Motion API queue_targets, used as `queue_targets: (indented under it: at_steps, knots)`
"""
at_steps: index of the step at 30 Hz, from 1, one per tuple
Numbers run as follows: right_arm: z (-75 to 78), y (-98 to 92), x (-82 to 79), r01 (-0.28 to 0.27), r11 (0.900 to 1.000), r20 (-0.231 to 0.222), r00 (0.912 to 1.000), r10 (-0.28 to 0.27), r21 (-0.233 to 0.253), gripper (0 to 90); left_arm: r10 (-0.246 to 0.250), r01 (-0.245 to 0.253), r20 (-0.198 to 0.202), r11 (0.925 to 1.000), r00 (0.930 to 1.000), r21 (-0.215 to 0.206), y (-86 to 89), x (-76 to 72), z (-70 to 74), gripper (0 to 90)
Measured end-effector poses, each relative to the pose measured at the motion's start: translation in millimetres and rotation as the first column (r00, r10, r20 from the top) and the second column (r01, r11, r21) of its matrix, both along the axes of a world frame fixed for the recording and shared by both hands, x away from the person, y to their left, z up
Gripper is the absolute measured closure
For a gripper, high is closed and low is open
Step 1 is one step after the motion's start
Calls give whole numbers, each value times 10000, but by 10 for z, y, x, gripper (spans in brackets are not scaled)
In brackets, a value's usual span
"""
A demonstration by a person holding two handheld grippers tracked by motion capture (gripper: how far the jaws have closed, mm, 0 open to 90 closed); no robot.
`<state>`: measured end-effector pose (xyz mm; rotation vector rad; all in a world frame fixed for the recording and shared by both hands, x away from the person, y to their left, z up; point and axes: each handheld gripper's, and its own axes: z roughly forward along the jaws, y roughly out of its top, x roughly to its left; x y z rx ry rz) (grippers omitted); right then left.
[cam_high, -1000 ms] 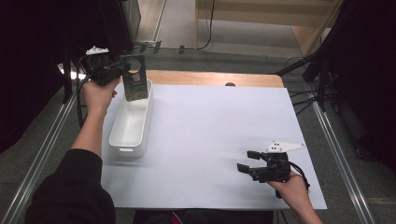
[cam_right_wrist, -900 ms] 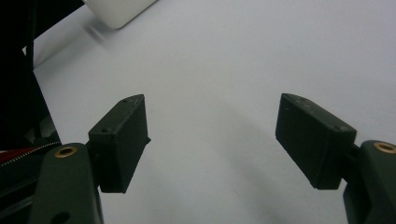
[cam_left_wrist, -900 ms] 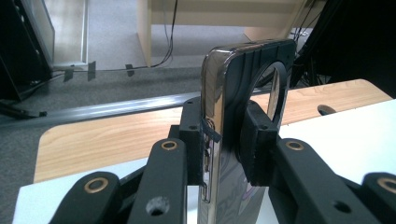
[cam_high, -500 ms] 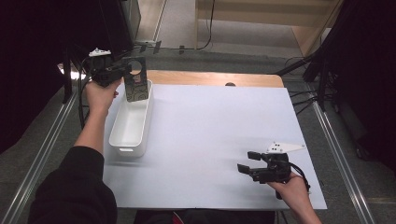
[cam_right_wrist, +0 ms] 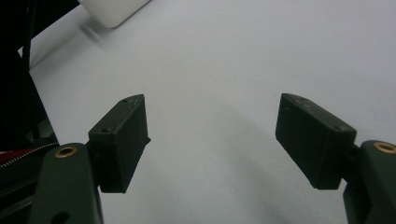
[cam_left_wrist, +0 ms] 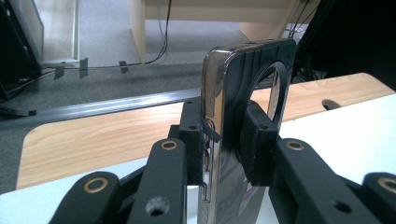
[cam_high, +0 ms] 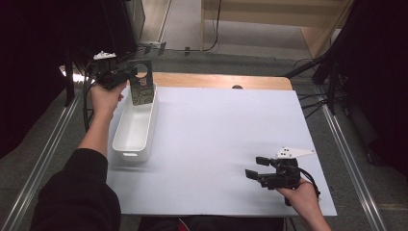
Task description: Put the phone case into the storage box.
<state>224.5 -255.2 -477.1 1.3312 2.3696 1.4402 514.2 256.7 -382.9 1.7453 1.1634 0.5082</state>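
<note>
Since the earlier frames the left gripper [cam_high: 126, 75] and its load have shifted very little, staying above the far end of the bin; the right gripper [cam_high: 255, 168] has not moved.

The table [cam_high: 216, 82] carries a white sheet [cam_high: 221, 130] over nearly all its top, leaving a strip of bare wood along the far edge. The broad middle of the sheet is open between the two grippers, which are well apart.

The white bin [cam_high: 135, 126] lies lengthwise beside the sheet's left edge, its far end near the far left corner.

The flat dark card with a round hole [cam_high: 143, 88] hangs upright over the bin's far end, its lower edge at about rim level; whether it touches the bin cannot be told. In the left gripper view the jaws pinch the card [cam_left_wrist: 243, 121] from both faces.

The right gripper rests low near the sheet's near right corner, jaws spread wide over bare sheet [cam_right_wrist: 215, 70] with nothing between them.
</note>
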Motion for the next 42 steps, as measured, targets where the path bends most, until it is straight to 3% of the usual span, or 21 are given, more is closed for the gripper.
queue_targets:
  at_steps: [5, 14, 23, 42]
  knots:
    - [-1, 2, -1, 3, 10000, -1, 10000, -3, 4, 246, -72, 72, 7, 9997, 10000, 225, -19, 13, -28, 731]
    - [2, -13, 0, 75, 10000, 25, 10000, -75, 38, 246, -175, 178, -107, 9995, 9998, 254, -40, 48, -85, 729]
    - [5, -21, -7, 99, 9999, 15, 9999, -99, 43, 246, -256, 255, -86, 9996, 9996, -134, -1, 91, -138, 728]
    - [2, -28, -9, 119, 9999, 37, 9999, -119, 50, 246, -322, 330, -243, 9990, 9992, 308, 1, 119, -265, 720]
